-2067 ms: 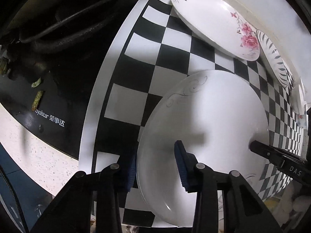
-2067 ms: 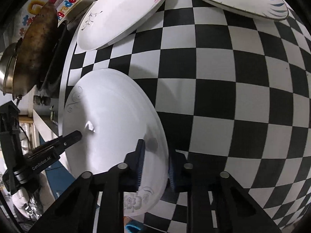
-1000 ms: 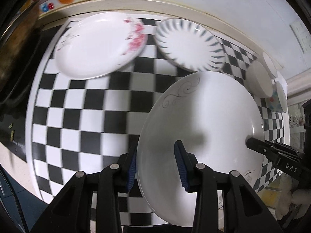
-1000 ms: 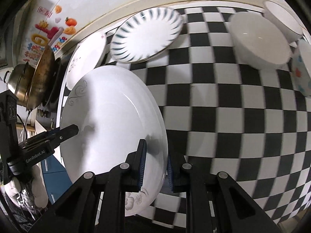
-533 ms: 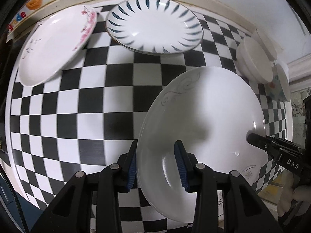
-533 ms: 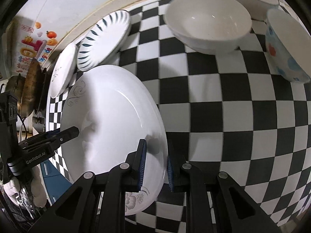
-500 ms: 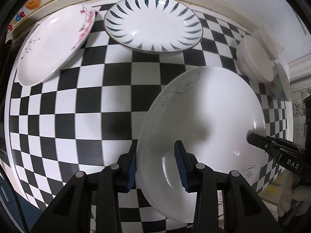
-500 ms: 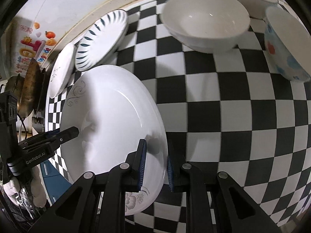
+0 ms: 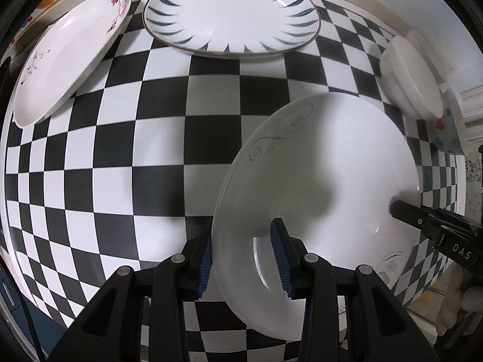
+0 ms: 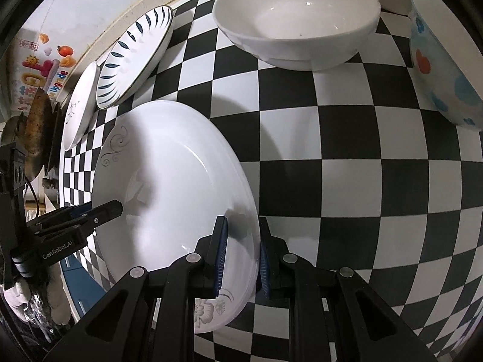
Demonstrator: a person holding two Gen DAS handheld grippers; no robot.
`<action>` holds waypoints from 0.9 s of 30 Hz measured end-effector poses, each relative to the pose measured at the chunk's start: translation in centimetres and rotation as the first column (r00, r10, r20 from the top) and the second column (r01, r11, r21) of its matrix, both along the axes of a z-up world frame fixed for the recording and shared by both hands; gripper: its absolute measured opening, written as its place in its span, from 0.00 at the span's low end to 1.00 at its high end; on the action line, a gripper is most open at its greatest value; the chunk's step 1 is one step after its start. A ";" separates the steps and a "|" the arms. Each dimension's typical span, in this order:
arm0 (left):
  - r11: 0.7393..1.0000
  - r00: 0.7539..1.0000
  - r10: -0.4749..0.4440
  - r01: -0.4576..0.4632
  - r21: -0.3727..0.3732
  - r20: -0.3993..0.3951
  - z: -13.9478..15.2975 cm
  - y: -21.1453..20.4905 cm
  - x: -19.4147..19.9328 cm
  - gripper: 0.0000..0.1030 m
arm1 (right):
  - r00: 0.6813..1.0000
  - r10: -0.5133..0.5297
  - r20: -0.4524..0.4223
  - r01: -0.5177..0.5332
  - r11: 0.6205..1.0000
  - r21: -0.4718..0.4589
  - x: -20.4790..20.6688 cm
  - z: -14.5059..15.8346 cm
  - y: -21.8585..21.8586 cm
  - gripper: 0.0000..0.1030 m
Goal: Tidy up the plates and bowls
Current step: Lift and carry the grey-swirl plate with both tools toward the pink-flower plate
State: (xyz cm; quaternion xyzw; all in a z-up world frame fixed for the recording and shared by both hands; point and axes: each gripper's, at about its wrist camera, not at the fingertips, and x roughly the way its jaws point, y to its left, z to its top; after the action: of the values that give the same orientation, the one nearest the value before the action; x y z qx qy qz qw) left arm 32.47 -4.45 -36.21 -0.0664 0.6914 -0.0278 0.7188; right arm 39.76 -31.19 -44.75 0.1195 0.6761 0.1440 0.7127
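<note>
The white plate (image 9: 326,163) has come nearer the bowls, its rim clamped between both hand-held grippers' pads (image 9: 279,250).

Both wrist cameras look steeply down, close over the checkered counter (image 9: 151,157), sharing the white plate (image 10: 169,187).

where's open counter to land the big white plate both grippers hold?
Bare checkered counter left of the held white plate, below the blue-striped plate and pink-flower plate. Also clear below the white bowl. Crowded along the back wall.
</note>
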 end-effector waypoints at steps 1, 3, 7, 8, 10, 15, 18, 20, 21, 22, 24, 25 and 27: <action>1.000 1.000 0.000 0.000 0.005 -0.002 -0.1 -0.1 -0.1 0.33 | 1.000 0.004 0.002 -0.004 1.000 -0.001 0.0 0.0 0.0 0.21; 1.000 1.000 0.004 -0.004 0.007 0.000 -0.2 -0.3 -0.3 0.33 | 1.000 0.015 0.003 -0.015 1.000 -0.004 0.1 0.1 0.2 0.21; 0.999 1.000 0.028 -0.028 -0.018 -0.010 -0.3 -0.6 -0.5 0.33 | 1.000 0.025 -0.008 -0.025 1.000 -0.006 0.4 0.0 0.4 0.21; 0.999 0.999 0.040 -0.040 -0.032 -0.016 -0.3 -0.5 -0.6 0.33 | 1.000 0.024 -0.015 -0.024 1.000 -0.006 0.5 0.0 0.6 0.22; 0.996 0.998 0.068 -0.068 -0.054 0.002 0.8 0.0 -0.8 0.33 | 0.999 0.025 -0.041 -0.025 1.000 -0.009 0.5 0.2 0.6 0.23; 0.977 0.973 0.201 -0.191 -0.099 0.111 5.7 4.4 -1.6 0.34 | 0.999 0.017 0.031 -0.015 0.997 -0.076 0.4 4.2 0.9 0.27; 0.954 0.943 0.292 -0.277 -0.112 0.158 7.9 8.6 -1.4 0.35 | 0.992 0.030 0.123 -0.024 0.998 -0.052 0.8 8.3 2.5 0.32; 0.938 0.923 0.344 -0.328 -0.116 0.170 8.3 12.1 -1.1 0.36 | 0.983 0.063 0.172 -0.061 0.998 -0.015 1.9 10.9 4.9 0.41; 0.929 0.915 0.367 -0.351 -0.118 0.167 8.1 13.4 -0.9 0.36 | 0.980 0.079 0.181 -0.083 0.997 0.010 2.6 11.6 6.1 0.45; 0.916 0.904 0.399 -0.383 -0.122 0.156 7.7 15.8 -0.2 0.36 | 0.977 0.098 0.187 -0.110 0.993 0.053 3.7 12.3 7.8 0.47; 0.885 0.880 0.460 -0.443 -0.146 0.121 6.5 19.2 0.4 0.36 | 0.974 0.138 0.180 -0.161 0.980 0.119 6.4 12.4 11.5 0.47; 0.871 0.869 0.483 -0.465 -0.157 0.107 5.9 20.3 0.7 0.36 | 0.970 0.162 0.179 -0.187 0.973 0.137 7.8 12.2 13.3 0.47; 0.841 0.844 0.530 -0.511 -0.180 0.079 4.5 22.8 1.3 0.36 | 0.964 0.201 0.173 -0.226 0.963 0.144 10.7 11.5 17.3 0.47</action>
State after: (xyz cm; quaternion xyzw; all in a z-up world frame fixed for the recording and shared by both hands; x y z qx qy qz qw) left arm 33.75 18.32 -31.70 -0.3045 0.5966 0.1121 0.7340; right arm 50.41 -13.85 -33.23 0.0916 0.6127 0.2837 0.7319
